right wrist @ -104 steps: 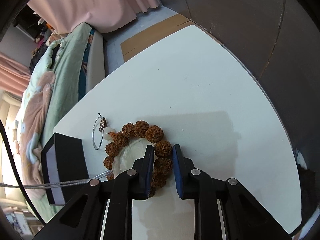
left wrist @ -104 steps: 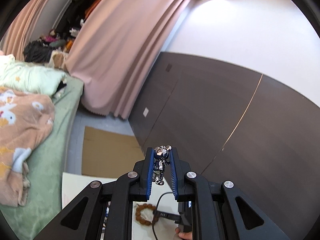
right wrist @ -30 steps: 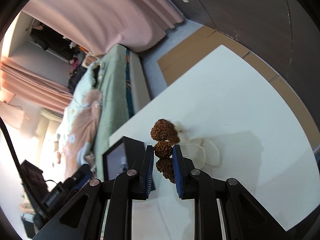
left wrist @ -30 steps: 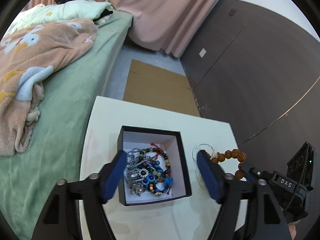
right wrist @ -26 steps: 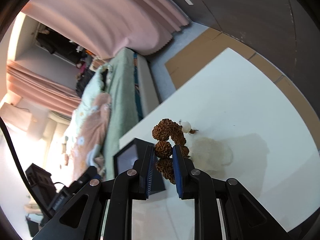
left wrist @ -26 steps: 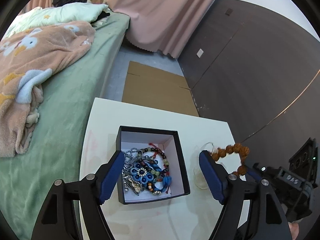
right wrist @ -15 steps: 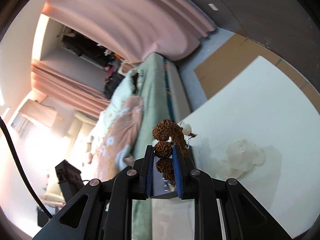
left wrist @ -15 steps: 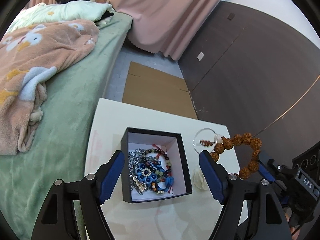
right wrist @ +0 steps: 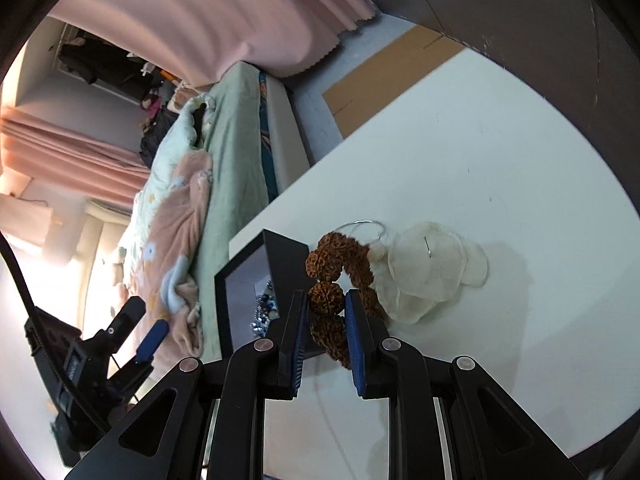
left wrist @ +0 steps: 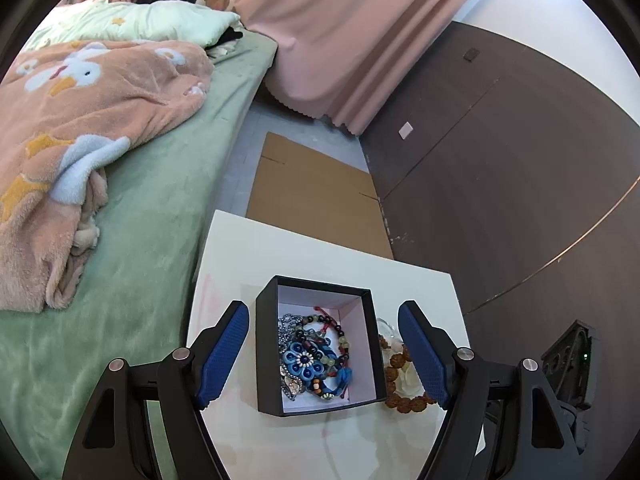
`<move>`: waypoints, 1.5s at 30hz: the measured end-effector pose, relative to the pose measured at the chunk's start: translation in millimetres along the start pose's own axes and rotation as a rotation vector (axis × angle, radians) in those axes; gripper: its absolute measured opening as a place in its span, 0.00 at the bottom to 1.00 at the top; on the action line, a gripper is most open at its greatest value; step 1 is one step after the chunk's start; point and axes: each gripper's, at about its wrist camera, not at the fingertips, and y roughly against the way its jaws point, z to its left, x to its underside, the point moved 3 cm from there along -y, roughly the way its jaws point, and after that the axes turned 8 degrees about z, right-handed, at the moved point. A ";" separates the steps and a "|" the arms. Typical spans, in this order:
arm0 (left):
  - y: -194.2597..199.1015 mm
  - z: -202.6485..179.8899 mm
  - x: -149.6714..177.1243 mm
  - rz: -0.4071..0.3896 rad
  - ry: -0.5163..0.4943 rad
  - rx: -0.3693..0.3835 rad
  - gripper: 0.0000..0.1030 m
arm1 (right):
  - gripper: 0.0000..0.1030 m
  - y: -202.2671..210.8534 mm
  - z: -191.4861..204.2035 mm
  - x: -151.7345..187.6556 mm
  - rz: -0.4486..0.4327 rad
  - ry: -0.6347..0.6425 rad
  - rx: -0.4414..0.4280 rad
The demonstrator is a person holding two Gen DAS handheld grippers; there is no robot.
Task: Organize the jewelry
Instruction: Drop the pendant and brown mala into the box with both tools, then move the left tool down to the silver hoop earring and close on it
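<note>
We hold the right gripper (right wrist: 326, 306) clamped on a brown bead bracelet (right wrist: 336, 264); one bead sits pinched between the blue pads, and the rest of the strand loops ahead of the fingertips. Just left of that gripper stands the black jewelry box (left wrist: 318, 346), open-topped, on the white table (right wrist: 500, 152). Ahead and to the right lie pale translucent discs (right wrist: 426, 264) and a thin wire hoop (right wrist: 368, 224); whether the bracelet touches them we cannot tell. The left gripper (left wrist: 320, 352) is released, jaws spread wide, the box framed between them, pads clear of its walls. Inside the box lie tangled beaded pieces (left wrist: 312, 356).
</note>
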 end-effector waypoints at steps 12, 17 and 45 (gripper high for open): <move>7.3 3.2 -2.9 -0.011 0.016 0.017 0.75 | 0.20 25.9 47.6 9.6 -0.101 0.163 -0.233; 13.2 8.9 -6.0 -0.022 0.035 0.025 0.75 | 0.20 26.7 77.3 19.7 -0.123 0.259 -0.313; -27.5 -58.6 25.1 0.054 -0.137 0.072 0.75 | 0.66 36.8 -21.8 -6.3 -0.096 -0.008 -0.001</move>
